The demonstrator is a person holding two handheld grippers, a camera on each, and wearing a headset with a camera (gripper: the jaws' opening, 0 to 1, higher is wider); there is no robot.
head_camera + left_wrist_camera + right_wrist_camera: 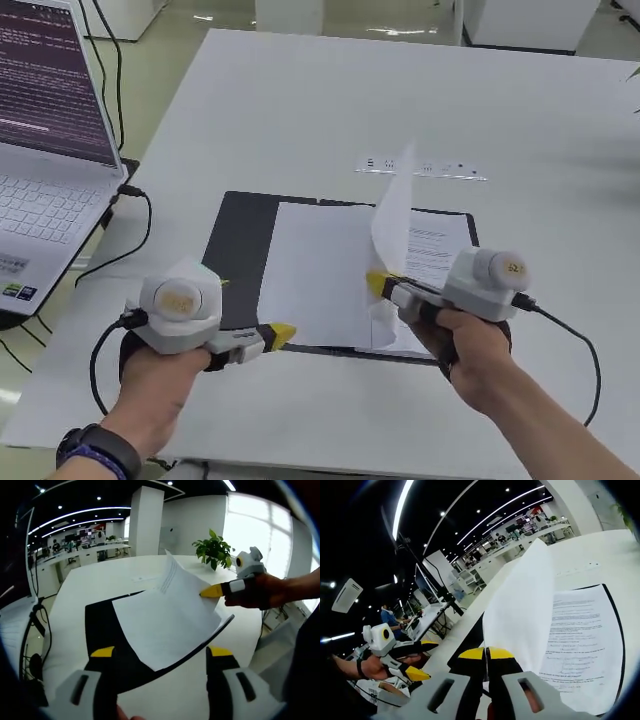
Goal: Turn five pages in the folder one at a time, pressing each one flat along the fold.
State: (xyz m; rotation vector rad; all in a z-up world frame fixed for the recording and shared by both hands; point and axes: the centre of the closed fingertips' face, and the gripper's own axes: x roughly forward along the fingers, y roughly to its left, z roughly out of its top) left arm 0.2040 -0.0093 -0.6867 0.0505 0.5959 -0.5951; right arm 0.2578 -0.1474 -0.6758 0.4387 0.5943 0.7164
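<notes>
**Page held up over the open folder**

White table (300,90) spreads under the work, with a laptop (40,130) at its left edge and a socket strip (425,168) beyond the black folder (240,250), which lies open near the person. The right hand (470,345) reaches in from the lower right, wrist angled inward, and points the right gripper (378,284) left across the folder's right half. Its jaws are pinched together on the lower edge of a page (393,215), which stands nearly upright and curls over the fold. The left hand (150,385) comes in from the lower left and holds the left gripper (278,333) level, pointed right. Its tips sit at the folder's near edge, by the corner of a blank sheet (315,270); whether they touch it cannot be told.

The left gripper view adds what the head view hides: the left gripper (161,652) has its jaws wide apart with nothing clamped, the folder's near edge lying ahead of them. It also shows the right gripper (212,591) gripping the page (180,587), with a plant (214,552) behind. The right gripper view shows the right gripper (487,653) closed, the page (520,610) rising from its tips. To the right lies a printed sheet (582,640) with small text, and at the left is the left gripper (423,659) with parted jaws.
</notes>
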